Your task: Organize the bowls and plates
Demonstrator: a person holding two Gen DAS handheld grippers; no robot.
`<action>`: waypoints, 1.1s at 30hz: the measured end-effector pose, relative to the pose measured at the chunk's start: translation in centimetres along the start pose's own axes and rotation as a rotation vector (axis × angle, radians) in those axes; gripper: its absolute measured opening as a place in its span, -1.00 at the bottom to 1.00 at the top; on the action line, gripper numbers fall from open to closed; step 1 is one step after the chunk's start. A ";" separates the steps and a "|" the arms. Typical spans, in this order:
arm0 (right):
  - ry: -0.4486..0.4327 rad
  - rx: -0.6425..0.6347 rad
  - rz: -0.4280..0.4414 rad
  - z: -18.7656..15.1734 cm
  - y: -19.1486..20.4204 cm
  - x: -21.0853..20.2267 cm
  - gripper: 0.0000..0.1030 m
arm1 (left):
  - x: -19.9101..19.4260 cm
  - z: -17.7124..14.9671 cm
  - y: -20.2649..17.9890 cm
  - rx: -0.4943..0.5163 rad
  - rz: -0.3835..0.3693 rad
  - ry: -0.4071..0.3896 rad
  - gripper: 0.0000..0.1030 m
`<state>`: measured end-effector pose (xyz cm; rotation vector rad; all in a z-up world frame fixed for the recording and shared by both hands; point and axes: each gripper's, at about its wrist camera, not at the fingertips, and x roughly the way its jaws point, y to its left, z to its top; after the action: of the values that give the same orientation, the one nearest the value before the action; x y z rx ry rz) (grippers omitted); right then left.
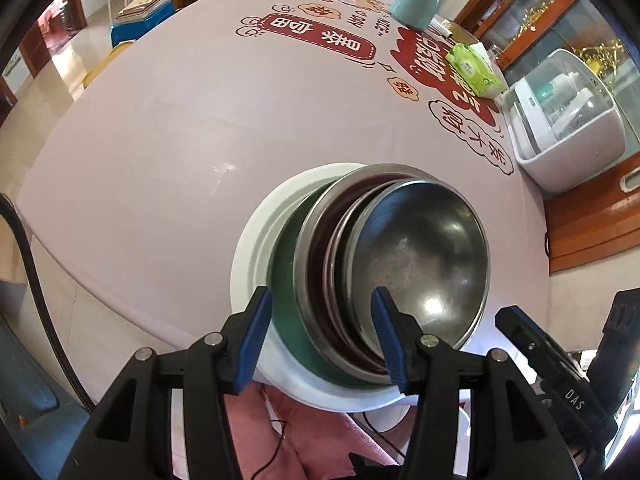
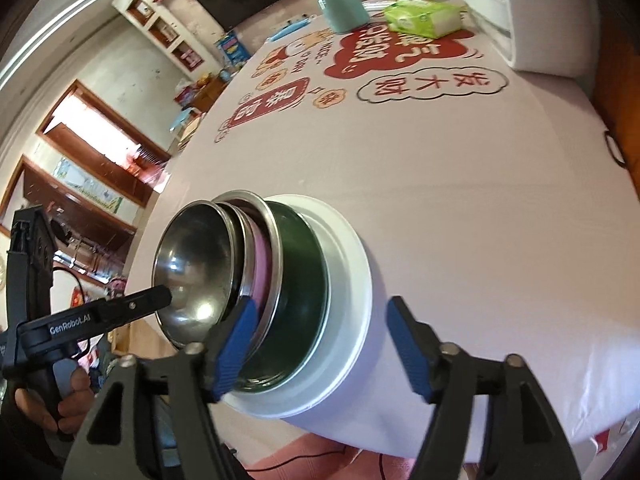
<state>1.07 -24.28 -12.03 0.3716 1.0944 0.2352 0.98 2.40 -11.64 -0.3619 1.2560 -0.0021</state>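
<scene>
A stack of dishes stands near the table's front edge. A white plate [image 1: 256, 236] [image 2: 352, 280] is at the bottom, a dark green bowl [image 1: 284, 272] [image 2: 304, 264] in it, then a steel-rimmed pink bowl [image 1: 320, 240] [image 2: 260, 256], and a steel bowl [image 1: 420, 256] [image 2: 196, 256] on top. My left gripper [image 1: 320, 336] is open, its fingers on either side of the stack's near rims. My right gripper [image 2: 320, 348] is open around the near edge of the white plate and the bowls.
The pink tablecloth [image 1: 168, 128] has red printed signs. At the far end stand a teal jar [image 1: 416, 4] [image 2: 344, 4] and a green tissue pack [image 1: 476, 68] [image 2: 424, 16]. A white dish cabinet [image 1: 568, 128] stands at the right. The table edge is just below the stack.
</scene>
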 end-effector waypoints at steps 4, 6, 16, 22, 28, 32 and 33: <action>-0.035 0.002 -0.035 -0.7 1.5 -0.9 0.40 | -0.9 -0.2 0.2 0.048 0.002 -0.007 0.05; -0.045 -0.025 -0.081 -1.2 2.7 -1.5 0.46 | -1.8 -0.1 0.2 0.076 -0.008 -0.020 0.06; -0.129 -0.088 -0.178 -3.3 9.7 -6.4 0.66 | -8.9 -0.1 0.5 0.218 -0.035 -0.151 0.33; -0.190 -0.127 -0.241 -4.2 13.1 -9.5 0.80 | -12.6 -1.1 -0.4 0.304 -0.049 -0.197 0.58; -0.228 -0.093 -0.306 -5.0 14.5 -11.0 0.81 | -14.4 -2.4 -0.5 0.347 -0.011 -0.241 0.71; -0.255 -0.067 -0.342 -5.4 15.2 -11.3 0.85 | -14.9 -2.7 0.0 0.348 0.028 -0.268 0.72; -0.265 -0.061 -0.342 -5.5 15.3 -11.4 0.89 | -15.1 -2.8 0.0 0.355 0.038 -0.276 0.72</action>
<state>-8.95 -13.48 1.31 0.1514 0.8697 -0.0830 -6.39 4.67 1.58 -0.0282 0.9652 -0.1368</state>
